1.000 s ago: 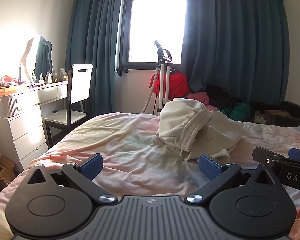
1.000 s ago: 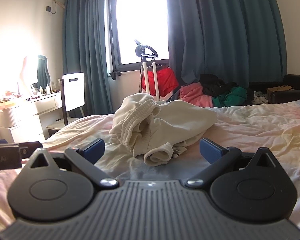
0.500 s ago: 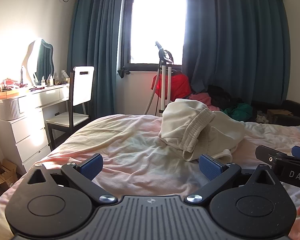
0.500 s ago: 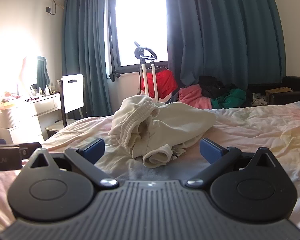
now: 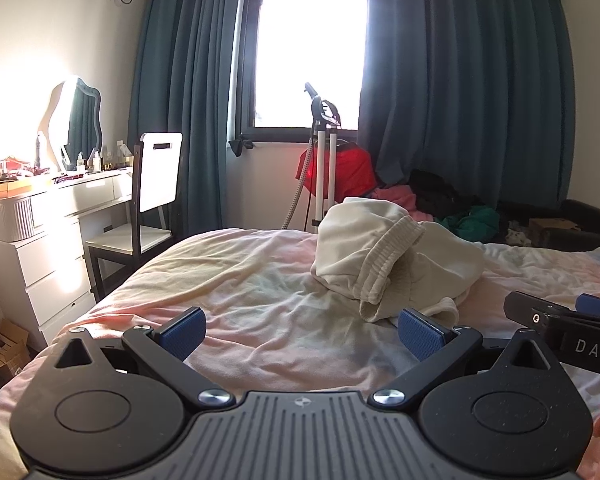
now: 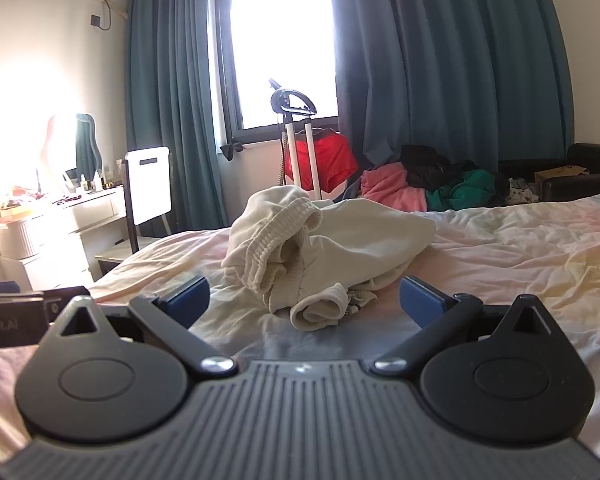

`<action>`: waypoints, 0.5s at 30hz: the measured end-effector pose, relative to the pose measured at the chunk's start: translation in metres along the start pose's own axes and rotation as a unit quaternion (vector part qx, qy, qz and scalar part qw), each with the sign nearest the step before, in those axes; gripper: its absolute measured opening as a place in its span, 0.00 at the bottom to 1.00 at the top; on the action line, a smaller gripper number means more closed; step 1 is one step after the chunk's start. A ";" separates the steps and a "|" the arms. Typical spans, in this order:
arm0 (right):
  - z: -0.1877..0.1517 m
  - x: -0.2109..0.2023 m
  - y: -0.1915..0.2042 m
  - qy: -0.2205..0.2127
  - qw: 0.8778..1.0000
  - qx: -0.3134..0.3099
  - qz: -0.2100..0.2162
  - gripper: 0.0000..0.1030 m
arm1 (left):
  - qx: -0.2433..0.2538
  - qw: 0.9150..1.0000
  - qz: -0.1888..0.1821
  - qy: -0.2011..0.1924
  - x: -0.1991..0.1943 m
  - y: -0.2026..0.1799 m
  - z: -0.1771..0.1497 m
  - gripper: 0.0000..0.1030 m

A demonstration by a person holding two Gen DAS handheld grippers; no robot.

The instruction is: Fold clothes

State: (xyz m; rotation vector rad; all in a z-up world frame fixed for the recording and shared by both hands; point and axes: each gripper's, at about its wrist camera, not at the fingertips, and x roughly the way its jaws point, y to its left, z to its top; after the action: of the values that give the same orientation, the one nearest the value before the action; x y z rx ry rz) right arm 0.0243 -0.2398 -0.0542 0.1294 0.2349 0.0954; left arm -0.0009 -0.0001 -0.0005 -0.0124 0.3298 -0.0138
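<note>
A crumpled cream garment with an elastic waistband [image 5: 384,256] lies in a heap on the bed [image 5: 240,280]; it also shows in the right wrist view [image 6: 312,252]. My left gripper [image 5: 300,334] is open and empty, low over the bed, short of the heap and to its left. My right gripper [image 6: 304,300] is open and empty, facing the heap from close by, jaws wide on either side of a rolled cuff [image 6: 320,310]. The right gripper's body shows at the right edge of the left wrist view [image 5: 564,332].
A white dresser with a mirror [image 5: 60,208] and a chair [image 5: 148,208] stand left of the bed. A garment steamer [image 5: 324,160] and a pile of coloured clothes [image 6: 432,184] sit by the curtained window, behind the bed.
Both grippers have tilted up very slightly, so the bed and heap sit a bit lower in view. Both stay open and empty.
</note>
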 end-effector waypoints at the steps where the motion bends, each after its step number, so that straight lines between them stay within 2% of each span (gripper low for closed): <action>1: 0.001 0.000 0.000 0.002 1.000 0.002 0.003 1.00 | -0.002 1.000 -0.002 0.000 0.000 0.001 0.000 1.00; 5: 0.002 0.002 -0.003 0.014 1.000 0.016 0.017 1.00 | -0.007 1.000 -0.006 -0.001 0.001 0.003 0.000 1.00; 11: 0.004 -0.003 -0.005 0.014 0.999 0.030 0.015 1.00 | -0.010 1.000 -0.006 -0.003 0.002 0.005 -0.002 1.00; 14: 0.014 -0.010 -0.006 0.016 0.999 0.032 0.015 0.96 | -0.010 1.000 -0.003 -0.004 0.006 0.007 -0.006 1.00; 15: 0.018 -0.014 -0.006 0.017 0.999 0.028 0.015 0.90 | -0.010 1.000 -0.003 -0.002 0.009 0.007 -0.007 1.00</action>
State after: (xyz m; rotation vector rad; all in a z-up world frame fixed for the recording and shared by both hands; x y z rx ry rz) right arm 0.0158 -0.2494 -0.0341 0.1877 0.2693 0.1211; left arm 0.0058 0.0065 -0.0107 -0.0335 0.3251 -0.0158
